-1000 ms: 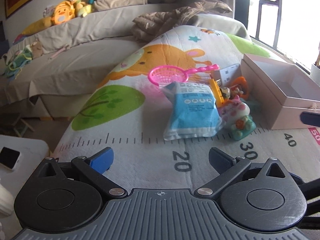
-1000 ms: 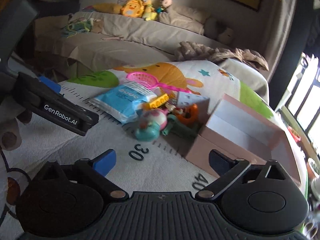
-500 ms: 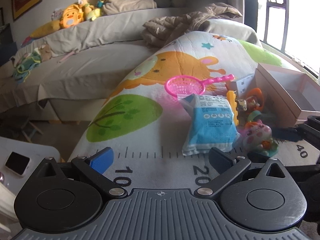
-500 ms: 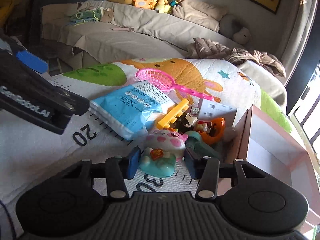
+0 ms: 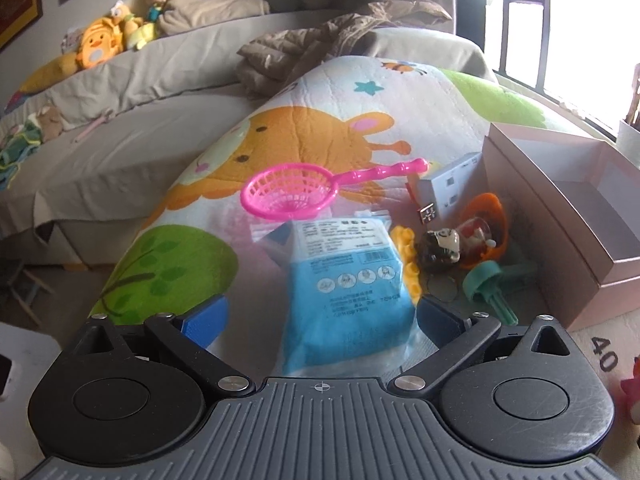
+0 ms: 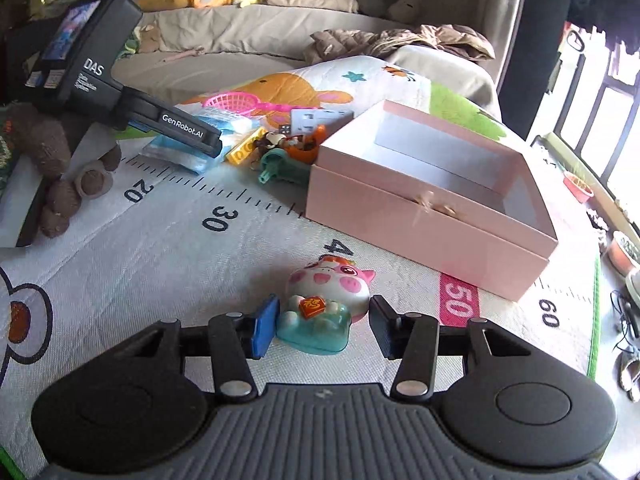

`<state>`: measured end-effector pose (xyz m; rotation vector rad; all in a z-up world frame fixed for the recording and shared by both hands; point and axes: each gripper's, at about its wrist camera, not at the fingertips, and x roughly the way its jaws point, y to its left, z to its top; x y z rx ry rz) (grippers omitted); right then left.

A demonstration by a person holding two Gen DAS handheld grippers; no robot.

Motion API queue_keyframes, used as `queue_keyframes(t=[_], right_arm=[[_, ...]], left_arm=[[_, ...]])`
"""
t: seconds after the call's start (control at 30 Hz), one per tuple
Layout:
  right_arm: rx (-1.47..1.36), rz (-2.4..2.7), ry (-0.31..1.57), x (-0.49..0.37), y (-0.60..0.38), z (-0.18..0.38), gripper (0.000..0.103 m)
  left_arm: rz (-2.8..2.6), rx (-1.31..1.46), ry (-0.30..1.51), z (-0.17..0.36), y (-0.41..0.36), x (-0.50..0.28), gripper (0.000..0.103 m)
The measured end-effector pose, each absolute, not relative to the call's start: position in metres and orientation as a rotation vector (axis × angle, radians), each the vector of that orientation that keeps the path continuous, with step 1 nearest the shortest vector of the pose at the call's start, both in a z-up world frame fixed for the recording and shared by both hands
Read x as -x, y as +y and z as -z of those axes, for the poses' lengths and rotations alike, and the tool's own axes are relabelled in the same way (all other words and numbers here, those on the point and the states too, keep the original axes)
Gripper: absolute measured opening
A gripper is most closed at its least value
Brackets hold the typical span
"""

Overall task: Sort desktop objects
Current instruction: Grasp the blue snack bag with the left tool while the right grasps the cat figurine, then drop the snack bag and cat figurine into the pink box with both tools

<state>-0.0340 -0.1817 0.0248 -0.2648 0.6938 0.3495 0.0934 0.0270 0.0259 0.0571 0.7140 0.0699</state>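
Note:
My right gripper (image 6: 322, 326) has its jaws on either side of a pink pig toy on a teal base (image 6: 326, 304), which rests on the mat in front of the open pink box (image 6: 432, 208); the left pad touches its base, the right pad stands a little apart. My left gripper (image 5: 320, 316) is open, its fingers either side of the near end of a blue packet (image 5: 348, 292). Behind it lie a pink net scoop (image 5: 296, 194), a yellow brick (image 5: 408, 264), a small figure (image 5: 440, 250), an orange toy (image 5: 484, 228) and a teal toy (image 5: 486, 284).
The pink box (image 5: 560, 216) stands to the right of the pile. A white carton (image 5: 448, 184) lies behind the toys. The left gripper's body (image 6: 120, 92) shows in the right wrist view, over the packet. A bed with plush toys (image 5: 108, 44) lies behind the mat.
My right gripper carried the pig toy from the pile to the mat in front of the box and has loosened on it. My left gripper moved forward to straddle the blue packet.

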Motion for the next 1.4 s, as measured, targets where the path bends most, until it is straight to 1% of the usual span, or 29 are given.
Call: queue_keyframes(t=[0.03, 0.07, 0.1, 0.17, 0.2, 0.37, 0.4, 0.43, 0.47, 0.5, 0.53, 0.57, 0.6, 0.63, 0.67, 0.73, 0.77, 0.8, 0.83, 0.9, 0.97, 1.07, 1.2, 1.27, 1.3, 1.33, 1.37, 1.4], right_arm=[[0.257, -0.343, 0.685, 0.035, -0.186, -0.026, 0.058], [0.254, -0.340, 0.674, 0.035, -0.188, -0.027, 0.065], [0.251, -0.340, 0.662, 0.035, -0.189, -0.029, 0.068], [0.245, -0.342, 0.652, 0.031, -0.188, -0.030, 0.070], [0.242, -0.338, 0.657, 0.027, -0.187, -0.029, 0.070], [0.188, -0.330, 0.708, 0.011, -0.187, -0.023, 0.070], [0.186, -0.329, 0.713, 0.012, -0.187, -0.022, 0.070], [0.184, -0.329, 0.717, 0.012, -0.188, -0.021, 0.071], [0.180, -0.329, 0.722, 0.013, -0.190, -0.020, 0.070], [0.174, -0.330, 0.729, 0.013, -0.192, -0.019, 0.070], [0.168, -0.330, 0.736, 0.013, -0.193, -0.018, 0.070], [0.163, -0.332, 0.741, 0.013, -0.194, -0.018, 0.068], [0.157, -0.335, 0.749, 0.013, -0.195, -0.017, 0.067], [0.154, -0.338, 0.756, 0.012, -0.195, -0.016, 0.060], [0.154, -0.338, 0.767, 0.011, -0.195, -0.016, 0.050], [0.155, -0.337, 0.780, 0.012, -0.195, -0.017, 0.049], [0.157, -0.339, 0.782, 0.013, -0.195, -0.017, 0.048], [0.156, -0.349, 0.787, 0.016, -0.197, -0.019, 0.048], [0.150, -0.361, 0.791, 0.019, -0.199, -0.021, 0.048], [0.132, -0.382, 0.803, 0.026, -0.209, -0.028, 0.048], [0.109, -0.387, 0.777, 0.030, -0.224, -0.044, 0.047], [0.061, -0.350, 0.656, 0.024, -0.250, -0.085, 0.047], [0.040, -0.274, 0.508, -0.010, -0.270, -0.126, 0.047], [0.024, -0.271, 0.491, -0.036, -0.274, -0.132, 0.049], [0.014, -0.279, 0.497, -0.052, -0.277, -0.131, 0.052], [0.012, -0.259, 0.510, -0.066, -0.279, -0.127, 0.061], [0.017, -0.224, 0.517, -0.076, -0.281, -0.123, 0.065], [0.028, -0.182, 0.522, -0.086, -0.286, -0.115, 0.065]], left_arm=[[-0.060, -0.065, 0.710, -0.026, 0.025, -0.095, 0.086], [-0.043, -0.071, 0.714, -0.026, 0.023, -0.097, 0.079], [-0.032, -0.073, 0.719, -0.026, 0.022, -0.097, 0.067], [-0.035, -0.095, 0.713, -0.025, 0.019, -0.093, 0.062], [-0.030, -0.110, 0.709, -0.025, 0.019, -0.089, 0.057], [0.115, -0.097, 0.744, -0.032, 0.021, -0.041, 0.056], [0.175, -0.097, 0.756, -0.033, 0.021, -0.028, 0.057], [0.243, -0.100, 0.767, -0.034, 0.019, -0.014, 0.062], [0.291, -0.107, 0.776, -0.035, 0.016, -0.002, 0.063], [0.314, -0.119, 0.782, -0.035, 0.012, 0.008, 0.077], [0.315, -0.135, 0.779, -0.035, 0.007, 0.016, 0.093], [0.307, -0.146, 0.768, -0.035, 0.002, 0.020, 0.097], [0.299, -0.150, 0.759, -0.036, -0.003, 0.021, 0.098], [0.293, -0.143, 0.759, -0.036, -0.007, 0.018, 0.098], [0.283, -0.129, 0.763, -0.036, -0.010, 0.015, 0.098], [0.246, -0.123, 0.781, -0.033, -0.015, 0.005, 0.095], [0.226, -0.138, 0.788, -0.031, -0.017, 0.003, 0.090], [0.213, -0.157, 0.796, -0.029, -0.018, 0.001, 0.064], [0.206, -0.167, 0.806, -0.029, -0.018, 0.001, 0.059], [0.235, -0.154, 0.795, -0.036, -0.017, 0.005, 0.058], [0.286, -0.150, 0.749, -0.056, -0.021, 0.008, 0.057], [0.363, -0.125, 0.639, -0.098, -0.037, -0.002, 0.057], [0.434, -0.063, 0.541, -0.136, -0.070, -0.048, 0.058], [0.449, -0.026, 0.524, -0.142, -0.088, -0.079, 0.064], [0.435, -0.016, 0.531, -0.143, -0.093, -0.093, 0.070], [0.414, -0.010, 0.537, -0.141, -0.095, -0.102, 0.076], [0.383, -0.002, 0.545, -0.139, -0.092, -0.108, 0.078], [0.363, 0.008, 0.553, -0.135, -0.085, -0.107, 0.084]])
